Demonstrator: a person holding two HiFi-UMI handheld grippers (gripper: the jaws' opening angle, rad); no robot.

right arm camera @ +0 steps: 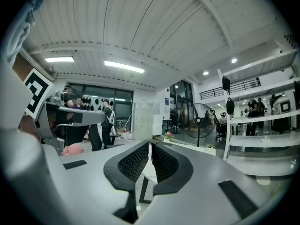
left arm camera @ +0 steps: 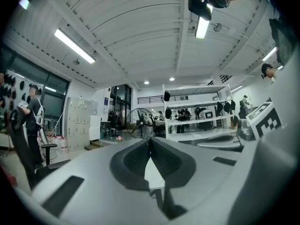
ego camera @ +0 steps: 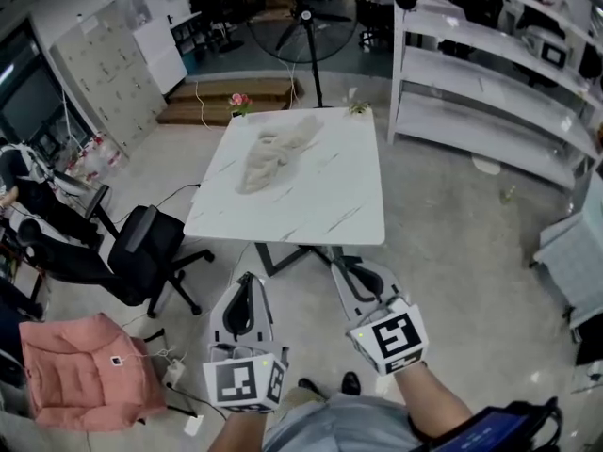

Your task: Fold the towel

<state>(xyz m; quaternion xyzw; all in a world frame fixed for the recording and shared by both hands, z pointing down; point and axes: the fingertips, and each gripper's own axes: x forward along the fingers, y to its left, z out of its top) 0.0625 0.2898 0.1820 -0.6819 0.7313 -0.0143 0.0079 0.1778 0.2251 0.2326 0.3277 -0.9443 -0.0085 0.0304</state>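
When reading the head view, locate the towel (ego camera: 276, 153) on the white marble-patterned table (ego camera: 320, 210): beige, crumpled in a loose heap, unfolded, lying on the far left part of the tabletop.

Note both grippers well short of the table's near edge, well apart from the towel and touching nothing.

Find the left gripper (ego camera: 247, 279) low and left of centre, pointing toward the table, with its marker cube (ego camera: 247, 381) nearest the camera. Find the right gripper (ego camera: 341, 264) near it on the right, pointing the same way, with its own marker cube (ego camera: 391, 335) slightly tilted.

In the left gripper view, read the jaws as pressed fully together, tips meeting, nothing between them. In the right gripper view, read the jaws as nearly together, with only a thin slit between the pads and nothing in it.

Around the table, identify:
- a black office chair (ego camera: 141, 248) at the left, just beside the table;
- a pink cushion (ego camera: 85, 365) nearer the camera, at the lower left;
- a pedestal fan (ego camera: 306, 17) beyond the far edge;
- a small pot of pink flowers (ego camera: 239, 103) at the far left corner;
- a low wooden platform (ego camera: 226, 90) behind that pot;
- a white shelving rack (ego camera: 490, 73) at the right;
- grey lockers (ego camera: 108, 73) at the far left.
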